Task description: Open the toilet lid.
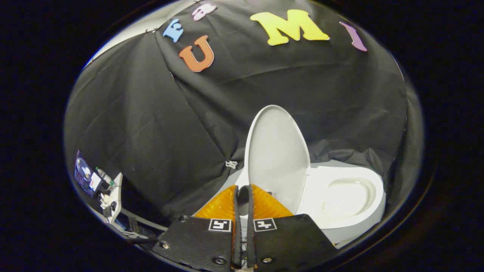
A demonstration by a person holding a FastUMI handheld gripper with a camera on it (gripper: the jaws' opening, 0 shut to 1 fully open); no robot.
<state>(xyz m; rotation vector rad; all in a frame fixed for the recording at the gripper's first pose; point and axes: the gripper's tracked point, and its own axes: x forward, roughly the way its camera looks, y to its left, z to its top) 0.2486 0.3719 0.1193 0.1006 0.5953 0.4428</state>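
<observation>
A white toilet (351, 215) stands low against the black cloth wall, its seat and bowl (346, 196) exposed. Its white oval lid (276, 158) is raised upright, with the inner face turned toward the bowl. My gripper (243, 189) sits just in front of the lid's lower edge, a little to the lid's near side. The fingers (236, 204) stand nearly together with only a thin slit between them, and nothing is held. Whether the tips touch the lid cannot be told.
A black cloth wall (189, 113) closes the space behind and around the toilet. Off to the side beyond the cloth's lower edge stands a white rack (115, 196) with small devices and cables.
</observation>
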